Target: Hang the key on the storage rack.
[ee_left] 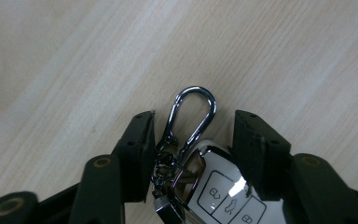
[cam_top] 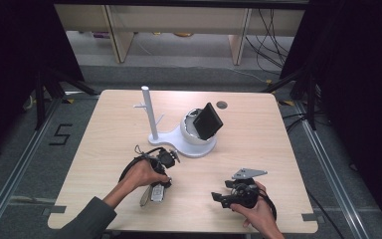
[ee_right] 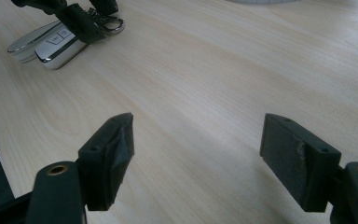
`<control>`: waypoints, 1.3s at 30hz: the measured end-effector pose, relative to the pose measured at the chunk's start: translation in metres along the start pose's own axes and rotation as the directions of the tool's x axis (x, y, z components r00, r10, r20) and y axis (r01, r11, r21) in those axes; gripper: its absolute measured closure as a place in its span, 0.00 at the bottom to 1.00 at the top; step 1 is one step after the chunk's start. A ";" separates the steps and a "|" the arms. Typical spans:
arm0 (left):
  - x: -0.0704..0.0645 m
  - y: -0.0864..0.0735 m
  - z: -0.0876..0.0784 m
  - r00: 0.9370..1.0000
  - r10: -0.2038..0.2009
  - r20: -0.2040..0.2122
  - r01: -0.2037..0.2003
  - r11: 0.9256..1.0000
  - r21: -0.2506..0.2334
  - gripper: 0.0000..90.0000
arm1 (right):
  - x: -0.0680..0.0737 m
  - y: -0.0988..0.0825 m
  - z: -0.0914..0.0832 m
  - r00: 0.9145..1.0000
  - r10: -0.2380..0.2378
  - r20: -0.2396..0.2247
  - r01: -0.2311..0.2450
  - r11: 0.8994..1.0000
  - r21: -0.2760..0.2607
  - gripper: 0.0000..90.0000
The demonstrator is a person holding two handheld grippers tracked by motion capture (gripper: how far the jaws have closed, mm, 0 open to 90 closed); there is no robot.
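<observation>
A white, chrome-edged car key fob point(ee_left: 223, 196) lies on the wooden table near the front left, with a silver carabiner point(ee_left: 193, 112) and a small chain at its end. My left gripper point(ee_left: 193, 135) points down over it and is open. One jaw stands on each side of the carabiner and the fob's top edge. From above, the left gripper point(cam_top: 160, 183) sits over the fob point(cam_top: 155, 194). My right gripper point(cam_top: 219, 199) hovers at the front right. The right gripper point(ee_right: 198, 149) is open with bare table between its jaws, and the fob point(ee_right: 58, 46) lies far off.
A white stand point(cam_top: 149, 114) with a thin post rises at mid-table. Its round base point(cam_top: 189, 147) carries a cup that holds a tilted black device point(cam_top: 208, 121). A slim silver piece point(ee_right: 23, 44) lies beside the fob. A small round hole point(cam_top: 222, 104) marks the table's far edge.
</observation>
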State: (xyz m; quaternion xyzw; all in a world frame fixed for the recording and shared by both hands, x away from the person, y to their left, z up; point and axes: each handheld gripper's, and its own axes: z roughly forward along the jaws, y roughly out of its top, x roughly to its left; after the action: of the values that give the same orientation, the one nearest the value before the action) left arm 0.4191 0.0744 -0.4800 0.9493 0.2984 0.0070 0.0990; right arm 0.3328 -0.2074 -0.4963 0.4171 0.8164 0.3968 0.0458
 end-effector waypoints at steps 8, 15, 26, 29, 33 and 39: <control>0.002 0.002 -0.001 0.999 0.040 -0.018 -0.038 0.996 0.076 0.75 | 0.000 0.001 0.000 1.000 -0.005 0.002 0.005 1.000 -0.005 0.30; 0.002 0.007 0.000 1.000 0.003 -0.029 -0.001 0.997 0.075 0.71 | 0.002 0.000 0.002 1.000 -0.010 -0.015 0.010 1.000 0.008 0.30; 0.003 0.003 -0.001 1.000 -0.003 -0.014 0.005 0.989 0.145 0.62 | 0.003 0.000 0.003 1.000 -0.021 -0.018 0.021 1.000 0.009 0.30; 0.006 0.002 -0.001 0.999 -0.022 -0.026 0.026 0.989 0.148 0.76 | 0.003 0.000 0.003 0.999 -0.023 -0.025 0.024 1.000 0.012 0.30; 0.004 0.001 -0.001 1.000 -0.005 -0.026 0.010 0.986 0.168 0.78 | 0.003 0.000 0.003 1.000 -0.022 -0.018 0.023 1.000 0.008 0.31; 0.003 0.002 -0.001 0.996 0.082 -0.046 -0.073 0.982 0.172 0.79 | 0.004 0.000 0.003 0.999 -0.029 -0.023 0.029 1.000 0.005 0.31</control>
State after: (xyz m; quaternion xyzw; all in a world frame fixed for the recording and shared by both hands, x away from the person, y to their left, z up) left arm 0.4226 0.0752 -0.4785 0.9647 0.2631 0.0106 0.0095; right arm 0.3317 -0.2021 -0.4973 0.4008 0.8238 0.3988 0.0411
